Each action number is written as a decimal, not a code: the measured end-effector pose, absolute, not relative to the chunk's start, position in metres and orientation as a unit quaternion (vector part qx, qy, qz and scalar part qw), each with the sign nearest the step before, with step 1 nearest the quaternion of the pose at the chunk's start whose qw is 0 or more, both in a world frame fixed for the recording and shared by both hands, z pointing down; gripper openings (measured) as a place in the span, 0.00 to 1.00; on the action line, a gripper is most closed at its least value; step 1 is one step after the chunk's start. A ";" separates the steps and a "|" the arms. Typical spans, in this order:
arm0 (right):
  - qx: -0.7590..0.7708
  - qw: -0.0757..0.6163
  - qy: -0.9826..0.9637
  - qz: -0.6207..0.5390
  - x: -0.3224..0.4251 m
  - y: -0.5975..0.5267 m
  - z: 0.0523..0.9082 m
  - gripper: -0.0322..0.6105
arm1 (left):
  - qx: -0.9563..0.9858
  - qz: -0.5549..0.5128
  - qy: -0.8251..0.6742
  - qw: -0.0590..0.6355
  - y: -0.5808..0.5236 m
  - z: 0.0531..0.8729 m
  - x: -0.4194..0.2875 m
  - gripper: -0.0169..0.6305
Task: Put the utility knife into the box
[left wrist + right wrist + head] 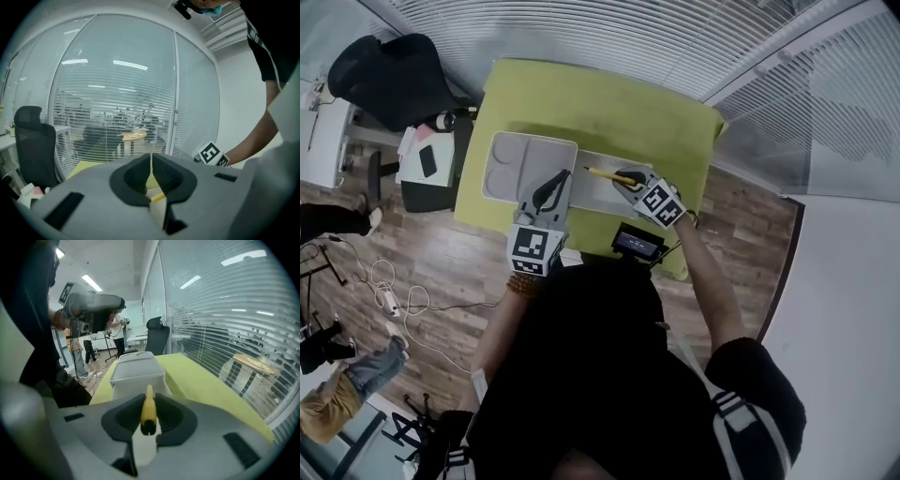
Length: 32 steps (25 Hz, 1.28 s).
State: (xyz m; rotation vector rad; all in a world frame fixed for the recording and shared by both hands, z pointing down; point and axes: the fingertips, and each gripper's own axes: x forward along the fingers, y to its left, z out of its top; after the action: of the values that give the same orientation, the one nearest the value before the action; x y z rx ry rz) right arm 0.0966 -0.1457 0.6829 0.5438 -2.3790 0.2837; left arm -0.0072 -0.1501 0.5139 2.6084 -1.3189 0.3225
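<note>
- Step in hand: carry. Right hand-held gripper [626,178] is clamped narrow on the utility knife [602,173], which hangs over the open box [595,195] on the green desk [609,103], tip pointing left.
- Next move, as I judge it: lower the knife flat into the box w/ its length along the box, then let go.
- Left hand-held gripper [555,186]: jaws pinched together, nothing btwn them, at the box's near-left edge; contact w/ the box can't be told.
- Right gripper view alone shows the yellow knife body squeezed btwn the pads; head view alone shows both tools over the box.

Black office chair [389,80] near yellow-green table [609,112], white cables [398,300] on wooden floor [459,253]
</note>
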 end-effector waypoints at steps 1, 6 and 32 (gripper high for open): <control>0.203 0.338 -0.912 0.111 0.095 -0.146 0.686 0.15 | 0.880 0.109 -0.450 0.102 -0.151 0.515 -0.009 0.06; 0.180 0.354 -0.911 0.112 0.086 -0.147 0.700 0.15 | 0.874 0.108 -0.462 0.108 -0.153 0.520 -0.015 0.06; 0.113 0.479 -0.868 0.069 0.086 -0.148 0.739 0.15 | 0.855 0.109 -0.489 0.133 -0.143 0.543 -0.034 0.06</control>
State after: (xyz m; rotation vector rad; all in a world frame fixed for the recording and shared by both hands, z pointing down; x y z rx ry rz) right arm 0.0860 -0.1479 0.7387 0.2763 -2.1179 0.1682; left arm -0.0335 -0.1431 0.5426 2.4802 -1.4187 0.3158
